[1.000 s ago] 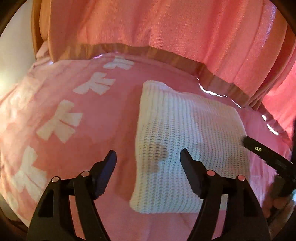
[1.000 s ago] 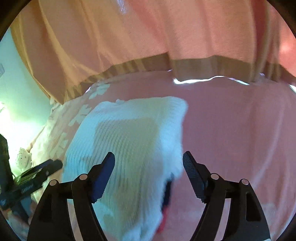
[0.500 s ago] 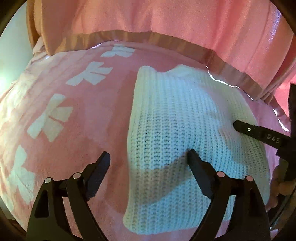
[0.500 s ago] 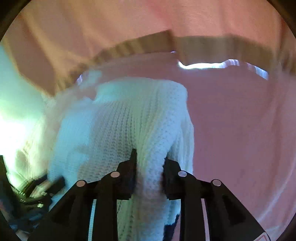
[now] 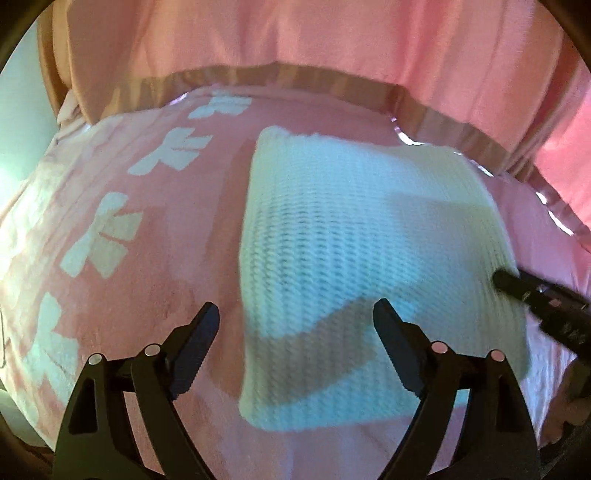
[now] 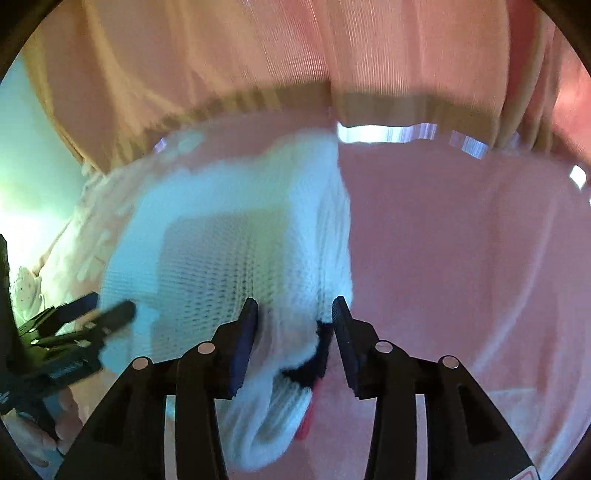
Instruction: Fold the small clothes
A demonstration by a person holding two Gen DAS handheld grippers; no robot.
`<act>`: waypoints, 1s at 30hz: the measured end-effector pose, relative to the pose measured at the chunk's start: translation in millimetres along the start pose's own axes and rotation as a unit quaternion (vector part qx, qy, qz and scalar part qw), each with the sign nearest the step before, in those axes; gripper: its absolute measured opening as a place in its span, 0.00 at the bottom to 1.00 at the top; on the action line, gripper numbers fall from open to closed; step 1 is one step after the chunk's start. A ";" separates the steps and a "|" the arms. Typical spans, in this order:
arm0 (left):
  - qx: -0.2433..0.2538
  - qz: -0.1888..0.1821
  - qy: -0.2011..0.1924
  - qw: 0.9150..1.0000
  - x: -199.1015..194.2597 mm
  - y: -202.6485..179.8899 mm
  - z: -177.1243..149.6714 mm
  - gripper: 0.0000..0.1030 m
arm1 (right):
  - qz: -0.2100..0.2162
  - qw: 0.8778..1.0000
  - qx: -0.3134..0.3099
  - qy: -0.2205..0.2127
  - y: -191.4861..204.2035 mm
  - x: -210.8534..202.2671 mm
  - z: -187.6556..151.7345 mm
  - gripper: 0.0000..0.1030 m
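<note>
- The white knitted folded garment (image 5: pixel 354 251) lies flat on the pink blanket with white bow shapes (image 5: pixel 110 229). Its long side runs away from the cameras, toward the pink curtain (image 5: pixel 295 33).
- Bare blanket lies on both sides of it.
- The left gripper (image 5: pixel 295 325) hovers wide open over its near left edge.
- The right gripper (image 6: pixel 293 314) is partly open around the garment's right edge, not pinching it.

A: Any lettering you can read anywhere?

B: None. The right gripper (image 5: pixel 546 302), at about four o'clock in the left wrist view, carries small pale marks on its black finger, but they are too blurred to make out.

A: And the white shapes on the pink blanket (image 5: pixel 103 236)?

B: Those are bow-like patterns running from seven to eleven o'clock, not letters. A red-edged corner at five o'clock in the right wrist view is unreadable.
</note>
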State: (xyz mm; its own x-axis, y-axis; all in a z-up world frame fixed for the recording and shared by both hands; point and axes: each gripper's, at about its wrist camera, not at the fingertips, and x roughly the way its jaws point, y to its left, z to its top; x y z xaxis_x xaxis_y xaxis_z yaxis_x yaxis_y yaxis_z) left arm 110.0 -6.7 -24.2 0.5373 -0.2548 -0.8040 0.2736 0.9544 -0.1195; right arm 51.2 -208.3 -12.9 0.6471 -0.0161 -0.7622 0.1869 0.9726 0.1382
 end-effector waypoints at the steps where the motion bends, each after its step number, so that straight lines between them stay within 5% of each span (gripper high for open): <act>1: 0.006 -0.003 -0.008 1.000 -8.5 -2.6 -2.5 0.80 | -0.024 0.999 -0.022 -0.035 7.1 -20.1 -2.4 0.48; 2: 0.010 -0.005 -0.014 1.000 -16.4 -4.5 -5.2 0.82 | -0.044 0.996 -0.038 -0.063 13.1 -35.1 -6.1 0.52; 4: 0.020 -0.011 -0.032 0.999 -33.1 -8.9 -12.4 0.90 | -0.084 0.988 -0.056 -0.117 22.3 -62.6 -19.6 0.75; 6: 0.032 -0.002 -0.050 0.998 -46.1 -13.9 -20.1 0.91 | -0.107 0.982 -0.063 -0.140 27.0 -77.2 -34.4 0.83; 12: 0.049 0.033 -0.113 0.992 -67.2 -28.8 -44.4 0.92 | -0.142 0.984 -0.057 -0.092 32.8 -62.8 -69.1 0.84; 20: 0.050 0.065 -0.118 0.990 -72.9 -40.5 -70.2 0.92 | -0.090 0.994 0.047 -0.031 6.3 -48.6 -96.1 0.84; 30: 0.044 0.050 -0.100 0.993 -67.6 -39.7 -76.1 0.92 | -0.097 0.993 0.056 -0.038 0.7 -50.3 -101.1 0.84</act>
State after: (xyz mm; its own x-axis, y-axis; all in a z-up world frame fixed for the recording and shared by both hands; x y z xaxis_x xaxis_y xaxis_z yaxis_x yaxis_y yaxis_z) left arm 2.1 -15.5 -9.5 0.7110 -0.1940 -0.6759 0.2747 0.9614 0.0130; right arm -56.0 -183.3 -38.5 0.6445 -0.2224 -0.7316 0.3920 0.9176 0.0664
